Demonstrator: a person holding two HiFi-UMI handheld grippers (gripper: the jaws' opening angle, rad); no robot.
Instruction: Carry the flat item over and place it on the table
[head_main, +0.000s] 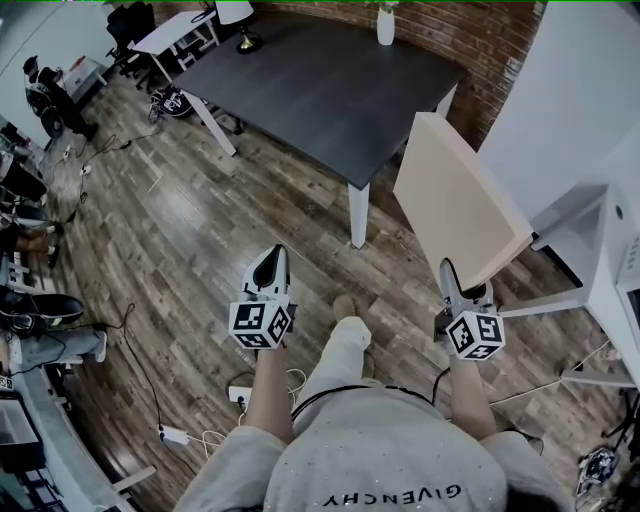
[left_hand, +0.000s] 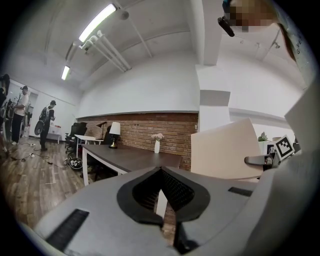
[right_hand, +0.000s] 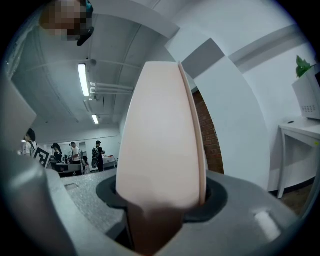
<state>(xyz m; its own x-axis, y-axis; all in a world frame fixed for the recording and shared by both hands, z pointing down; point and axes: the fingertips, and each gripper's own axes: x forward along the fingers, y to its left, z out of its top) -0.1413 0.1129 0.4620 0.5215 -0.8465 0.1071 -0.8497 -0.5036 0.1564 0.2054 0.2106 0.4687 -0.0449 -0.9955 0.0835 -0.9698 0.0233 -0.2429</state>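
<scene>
Flat board (head_main: 460, 205) pinched in right claw (head_main: 453, 272), tilted; left claw (head_main: 271, 258) pressed together.

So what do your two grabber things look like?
The left gripper and right gripper are pale grey plastic pincers that narrow to a point, with black ribbed pads inside. Each carries a white cube printed with black square markers. The person wears a grey T-shirt.
</scene>
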